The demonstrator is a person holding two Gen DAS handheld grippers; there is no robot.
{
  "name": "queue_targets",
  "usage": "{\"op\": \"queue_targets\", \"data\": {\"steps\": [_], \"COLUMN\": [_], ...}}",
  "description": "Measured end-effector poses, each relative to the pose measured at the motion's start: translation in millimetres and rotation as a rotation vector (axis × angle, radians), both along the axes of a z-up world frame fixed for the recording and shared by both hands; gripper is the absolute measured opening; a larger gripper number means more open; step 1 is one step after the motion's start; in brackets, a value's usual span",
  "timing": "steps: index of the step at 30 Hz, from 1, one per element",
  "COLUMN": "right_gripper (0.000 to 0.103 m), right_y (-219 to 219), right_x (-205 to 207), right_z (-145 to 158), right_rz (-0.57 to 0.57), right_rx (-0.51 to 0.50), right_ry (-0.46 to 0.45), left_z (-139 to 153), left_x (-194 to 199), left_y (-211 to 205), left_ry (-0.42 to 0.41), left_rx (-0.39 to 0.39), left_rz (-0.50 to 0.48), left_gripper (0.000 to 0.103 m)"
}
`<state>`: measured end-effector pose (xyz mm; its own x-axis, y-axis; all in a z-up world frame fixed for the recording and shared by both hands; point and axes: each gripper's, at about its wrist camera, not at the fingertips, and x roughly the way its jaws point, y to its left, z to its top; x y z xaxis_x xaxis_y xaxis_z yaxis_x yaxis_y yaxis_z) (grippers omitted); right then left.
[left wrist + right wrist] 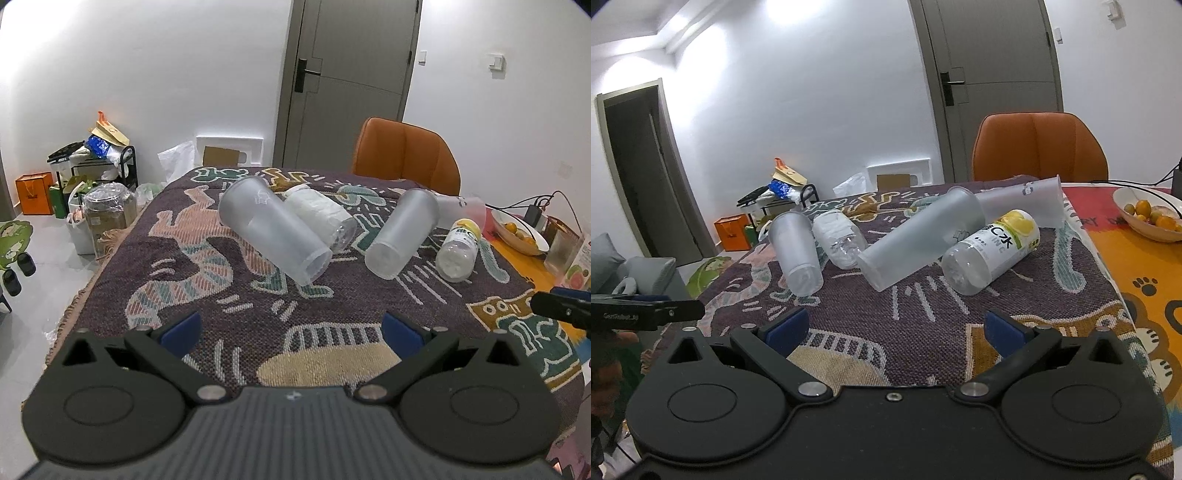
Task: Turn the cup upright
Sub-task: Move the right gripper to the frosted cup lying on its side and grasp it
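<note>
Currently both tongs wide open, gripping nothing, low over the patterned woven cloth on the table [258, 325]. Left tongs [291, 328]: frosted translucent plastic cup [273, 232] lies on its side ahead, slightly left, well apart, touching a clear bottle with white label [321, 218]. Right tongs [894, 326]: second frosted cup [919, 242] on its side straight ahead, beside a yellow-labelled clear bottle [991, 251].
</note>
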<state>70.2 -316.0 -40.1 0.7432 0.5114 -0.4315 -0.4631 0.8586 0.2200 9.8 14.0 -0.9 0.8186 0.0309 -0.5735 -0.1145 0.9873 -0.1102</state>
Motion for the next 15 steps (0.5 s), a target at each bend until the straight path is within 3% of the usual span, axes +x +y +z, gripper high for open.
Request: {"op": "queue_targets", "data": {"steps": [10, 15], "right_gripper": [0.103, 0.096], "right_y": [20, 47], "right_x": [24, 48], "right_z": [1, 1], "right_rz": [0.077, 0.127], "right_rx": [-0.010, -0.054], "right_ry": [0.006, 0.022], "left_z": [-11, -17], "left_x": [24, 34], "left_y": [21, 34], "left_ry": [0.000, -0.004], "left_rx": [-0.043, -0.066], "left_rz": [0.028, 0.025], "left_gripper": [0.103, 0.103]}}
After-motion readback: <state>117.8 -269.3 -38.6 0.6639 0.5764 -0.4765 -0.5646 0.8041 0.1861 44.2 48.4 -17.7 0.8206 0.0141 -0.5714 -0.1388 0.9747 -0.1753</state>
